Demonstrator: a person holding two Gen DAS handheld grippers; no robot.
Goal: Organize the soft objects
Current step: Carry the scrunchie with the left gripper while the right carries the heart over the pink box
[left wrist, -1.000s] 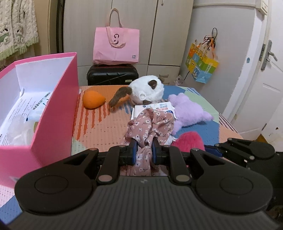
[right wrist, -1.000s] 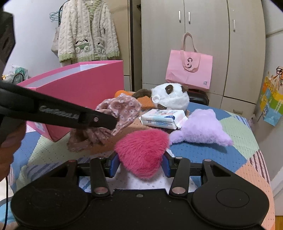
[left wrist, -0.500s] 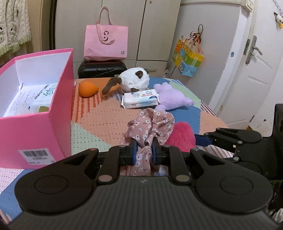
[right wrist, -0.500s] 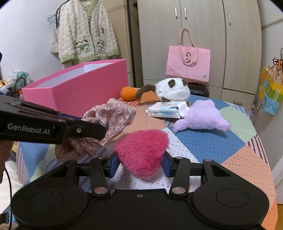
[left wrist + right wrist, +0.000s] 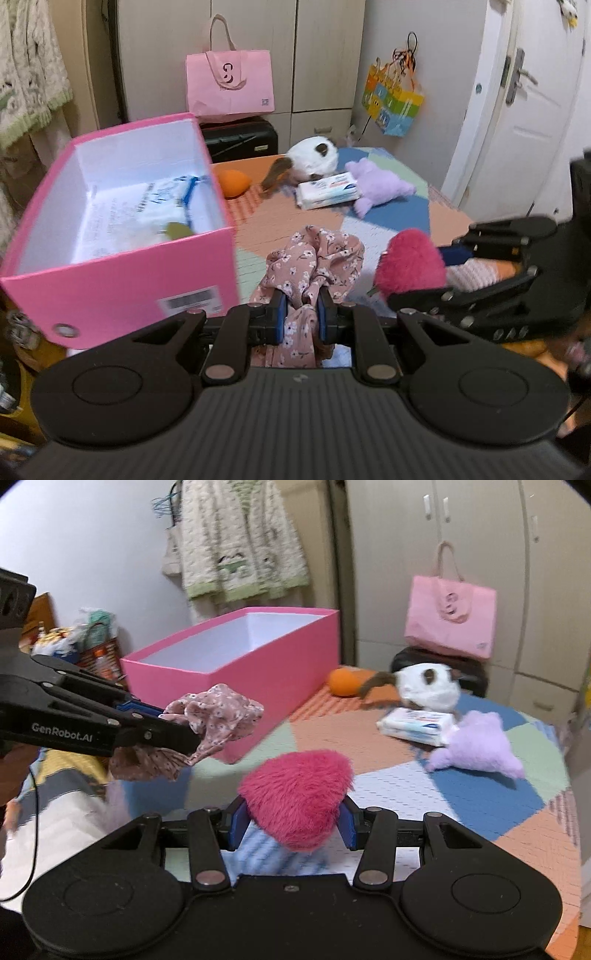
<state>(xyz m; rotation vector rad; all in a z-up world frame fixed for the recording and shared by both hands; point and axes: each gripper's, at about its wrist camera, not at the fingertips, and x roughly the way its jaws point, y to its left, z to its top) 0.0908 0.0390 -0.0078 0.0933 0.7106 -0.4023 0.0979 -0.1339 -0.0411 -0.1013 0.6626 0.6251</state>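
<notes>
My left gripper is shut on a bunched pink floral cloth, held above the patchwork table; the same cloth hangs at the left in the right wrist view. My right gripper is shut on a fuzzy magenta heart plush, which also shows as the magenta plush to the right of the cloth. An open pink box with papers inside stands to the left of both; its far wall rises behind the cloth.
At the table's far end lie an orange plush, a white and brown plush, a tissue pack and a lilac plush. A pink tote sits on a black case behind. A door is to the right.
Both grippers have lifted and drawn back from the far toys with their loads still gripped. The pink box now sits closer at the left, its inside showing.
</notes>
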